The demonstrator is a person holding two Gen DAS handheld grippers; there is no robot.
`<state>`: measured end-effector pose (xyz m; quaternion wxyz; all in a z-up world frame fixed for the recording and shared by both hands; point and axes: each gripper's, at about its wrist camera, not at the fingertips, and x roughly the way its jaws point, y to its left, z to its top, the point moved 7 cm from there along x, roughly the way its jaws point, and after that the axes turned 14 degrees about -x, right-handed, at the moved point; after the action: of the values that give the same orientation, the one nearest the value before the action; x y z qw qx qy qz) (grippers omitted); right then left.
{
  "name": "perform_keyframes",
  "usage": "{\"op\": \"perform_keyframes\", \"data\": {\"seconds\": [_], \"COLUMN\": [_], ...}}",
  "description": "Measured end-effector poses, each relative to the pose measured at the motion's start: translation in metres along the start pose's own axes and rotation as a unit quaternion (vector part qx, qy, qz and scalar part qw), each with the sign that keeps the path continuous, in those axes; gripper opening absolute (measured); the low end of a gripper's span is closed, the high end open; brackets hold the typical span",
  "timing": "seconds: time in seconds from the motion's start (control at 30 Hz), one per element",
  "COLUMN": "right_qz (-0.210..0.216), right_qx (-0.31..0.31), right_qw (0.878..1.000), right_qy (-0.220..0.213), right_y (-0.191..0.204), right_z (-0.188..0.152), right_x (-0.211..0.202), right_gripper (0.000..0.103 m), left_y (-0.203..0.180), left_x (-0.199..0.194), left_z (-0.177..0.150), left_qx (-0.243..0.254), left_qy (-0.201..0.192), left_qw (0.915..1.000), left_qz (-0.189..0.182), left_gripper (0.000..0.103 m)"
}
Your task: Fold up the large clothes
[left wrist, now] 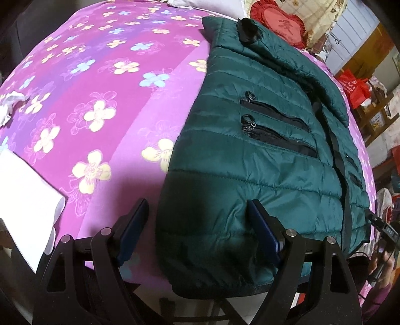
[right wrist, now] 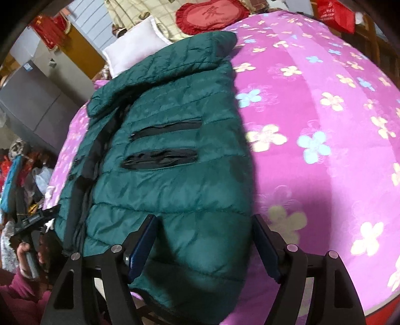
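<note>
A dark green quilted jacket (left wrist: 250, 155) lies front up on the pink flowered bedsheet (left wrist: 105, 82), with two black zip pockets and a sleeve folded across its top, ending in a black cuff (left wrist: 247, 30). My left gripper (left wrist: 200, 220) is open and straddles the jacket's near left hem corner: one finger over the sheet, the other on the fabric. In the right wrist view the same jacket (right wrist: 170, 155) fills the left half. My right gripper (right wrist: 205, 232) stands open over the near right hem corner, its pads not pressing the fabric.
A white cloth (left wrist: 25, 190) and a crumpled tissue (left wrist: 7, 107) lie left on the bed. A red heart cushion (right wrist: 210, 15) and white pillow (right wrist: 132, 52) sit at the far end. A grey cabinet (right wrist: 37, 100) and floor clutter stand beside the bed. A hand (right wrist: 25, 252) holds the other gripper.
</note>
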<state>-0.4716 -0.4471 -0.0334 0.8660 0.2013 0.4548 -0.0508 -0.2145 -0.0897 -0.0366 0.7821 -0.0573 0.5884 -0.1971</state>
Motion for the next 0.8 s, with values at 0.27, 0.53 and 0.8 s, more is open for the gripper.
{"op": "perform_keyframes", "data": {"seconds": [0.27, 0.53, 0.8], "right_qz": [0.029, 0.028, 0.04], "right_qx": [-0.021, -0.027, -0.041], "right_qw": [0.999, 0.999, 0.998], "right_qy": [0.006, -0.004, -0.012], "right_y": [0.017, 0.017, 0.019], "right_z": [-0.001, -0.003, -0.004], "right_x": [0.003, 0.004, 0.004], "right_gripper": [0.074, 0.075, 0.075], "left_y": [-0.007, -0.008, -0.011], "left_x": [0.002, 0.003, 0.004], "left_z": [-0.008, -0.01, -0.012], "left_qx": [0.019, 0.023, 0.029], "left_qy": [0.0, -0.001, -0.005], "left_qw": [0.9997, 0.9995, 0.9992], "left_qz": [0.017, 0.02, 0.028], "left_gripper": [0.083, 0.084, 0.086]}}
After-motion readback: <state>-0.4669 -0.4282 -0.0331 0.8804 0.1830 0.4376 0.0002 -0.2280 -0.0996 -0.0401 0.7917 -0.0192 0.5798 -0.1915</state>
